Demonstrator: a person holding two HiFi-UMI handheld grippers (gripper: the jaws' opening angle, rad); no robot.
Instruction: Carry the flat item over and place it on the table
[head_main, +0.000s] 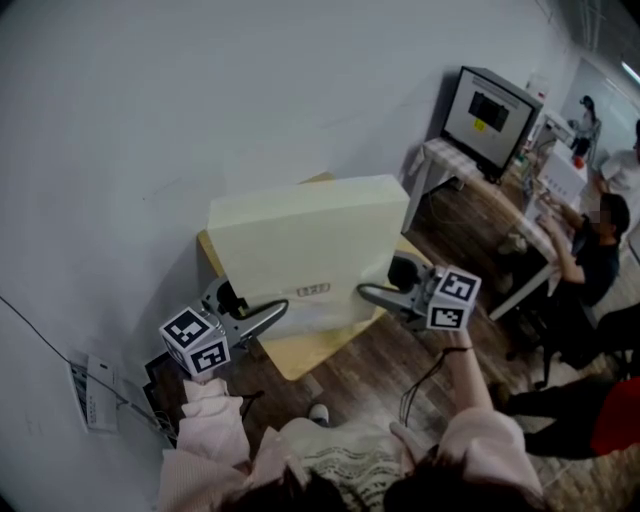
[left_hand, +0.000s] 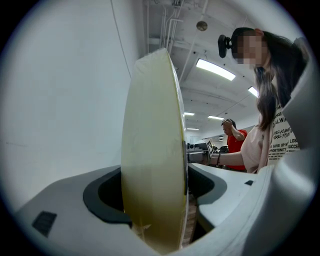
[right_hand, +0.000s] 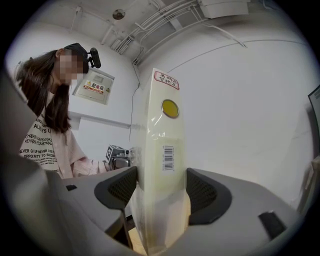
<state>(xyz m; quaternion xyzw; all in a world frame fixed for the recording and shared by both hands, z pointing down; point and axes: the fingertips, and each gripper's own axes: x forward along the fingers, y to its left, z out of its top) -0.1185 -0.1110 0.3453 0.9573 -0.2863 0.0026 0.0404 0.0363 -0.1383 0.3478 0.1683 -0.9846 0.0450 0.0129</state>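
flat item (head_main: 300, 250): pale slab in glossy wrap, held upright over the small wooden table (head_main: 310, 352), close to the wall. left gripper (head_main: 268, 314) and right gripper (head_main: 372, 293) each pinch a lower side edge, pads pressed on both faces. judged stiff and light. the wrap is likely slippery, so a low two-sided hold suits it. bottom edge hidden, possibly touching the table; most of the table is covered.

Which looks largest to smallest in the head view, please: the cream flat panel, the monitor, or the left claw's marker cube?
1. cream flat panel, though it is also close to the camera.
2. monitor, farther away, so its true size is unsure.
3. marker cube on the left claw, clearly smallest.
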